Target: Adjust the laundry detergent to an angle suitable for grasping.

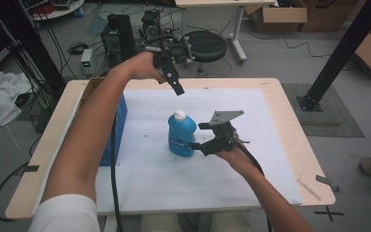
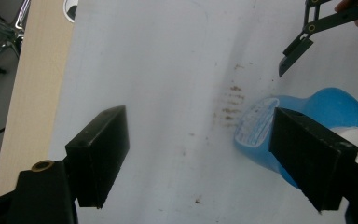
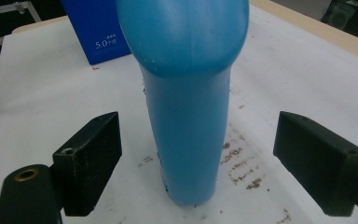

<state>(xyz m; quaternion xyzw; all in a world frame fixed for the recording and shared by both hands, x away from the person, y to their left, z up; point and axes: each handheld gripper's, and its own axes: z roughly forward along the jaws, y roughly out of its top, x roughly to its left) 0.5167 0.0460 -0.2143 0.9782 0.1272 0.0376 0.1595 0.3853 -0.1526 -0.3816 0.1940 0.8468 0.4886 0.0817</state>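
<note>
The blue bottle (image 3: pixel 186 98) loses its cap past the right gripper view's top edge (label print (image 2: pixel 256 125) stays unreadable).

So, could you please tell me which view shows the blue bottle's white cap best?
The high view: the white cap sits in plain sight atop the upright blue bottle. The left gripper view catches only a sliver behind a finger; the right gripper view cuts the bottle off below its top.
</note>
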